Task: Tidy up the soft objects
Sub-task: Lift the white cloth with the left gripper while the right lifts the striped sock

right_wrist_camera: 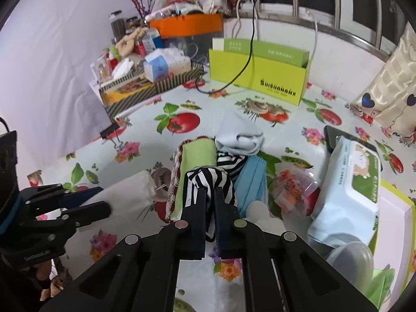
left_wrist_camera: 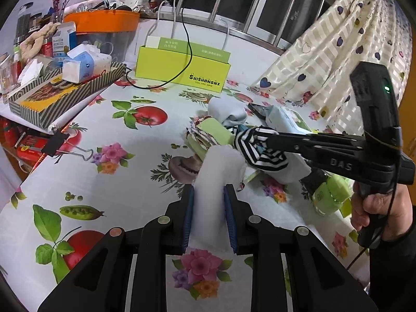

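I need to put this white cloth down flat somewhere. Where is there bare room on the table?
Bare tablecloth lies between the binder clip and the green cloth, and before the lime box. Around the striped sock, blue mask and wipes pack it is crowded.

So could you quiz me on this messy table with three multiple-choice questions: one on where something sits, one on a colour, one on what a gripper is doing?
1. Where is the lime-green box?
A. far side, by the window
B. on the floor
C. in a gripper

2. What colours is the cloth in the right gripper?
A. red and yellow
B. black-and-white
C. plain pink

3. The left gripper is:
A. open, empty
B. out of sight
C. shut on the white cloth

Answers: A, it stands below the window bars; B, the striped cloth shows stripes; C, the pads press its sides.
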### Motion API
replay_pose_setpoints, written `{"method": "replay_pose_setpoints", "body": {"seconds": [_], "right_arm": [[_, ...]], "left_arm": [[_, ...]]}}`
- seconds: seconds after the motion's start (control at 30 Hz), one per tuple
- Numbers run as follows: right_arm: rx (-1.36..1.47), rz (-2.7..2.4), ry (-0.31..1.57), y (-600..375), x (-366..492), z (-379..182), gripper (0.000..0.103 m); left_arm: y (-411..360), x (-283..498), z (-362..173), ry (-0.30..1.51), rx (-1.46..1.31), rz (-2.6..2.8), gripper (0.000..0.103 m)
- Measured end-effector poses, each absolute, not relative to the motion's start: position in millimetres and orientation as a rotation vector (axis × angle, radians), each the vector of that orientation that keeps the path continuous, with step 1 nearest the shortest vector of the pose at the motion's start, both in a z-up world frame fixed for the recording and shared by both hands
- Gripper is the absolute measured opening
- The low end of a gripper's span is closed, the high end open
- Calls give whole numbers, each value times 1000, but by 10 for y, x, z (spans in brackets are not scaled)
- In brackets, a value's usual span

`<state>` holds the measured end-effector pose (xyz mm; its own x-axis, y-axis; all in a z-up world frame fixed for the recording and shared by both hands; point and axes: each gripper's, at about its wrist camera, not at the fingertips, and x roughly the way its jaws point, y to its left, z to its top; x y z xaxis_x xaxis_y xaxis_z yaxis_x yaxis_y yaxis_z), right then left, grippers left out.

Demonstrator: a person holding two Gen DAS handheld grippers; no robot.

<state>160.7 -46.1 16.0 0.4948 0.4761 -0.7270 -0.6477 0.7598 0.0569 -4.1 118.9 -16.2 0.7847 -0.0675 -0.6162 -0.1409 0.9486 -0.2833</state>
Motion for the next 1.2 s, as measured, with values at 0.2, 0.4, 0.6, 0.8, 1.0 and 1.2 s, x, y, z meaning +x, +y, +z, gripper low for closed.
{"method": "replay_pose_setpoints", "body": {"seconds": [0.2, 0.4, 0.6, 0.8, 1.0, 1.2], "right_arm": [[-208, 698, 761, -579, 1460, 299, 3], [-295, 716, 801, -528, 1397, 228, 9], [-348, 737, 821, -479, 1293, 66, 55], [-392, 806, 871, -382, 1117, -106, 55], [-428, 802, 932, -243, 1216, -368, 55], [-388, 791, 939, -291, 1215, -409, 18]], "left_arm": [[1164, -65, -94, 658, -329, 46, 24], [1130, -65, -53, 656, -326, 41, 24], [1164, -77, -59, 660, -329, 48, 24], [1243, -87, -87, 663, -344, 64, 25], [1227, -78, -121, 680, -343, 55, 25], [1196, -85, -121, 682, -340, 49, 25]]}}
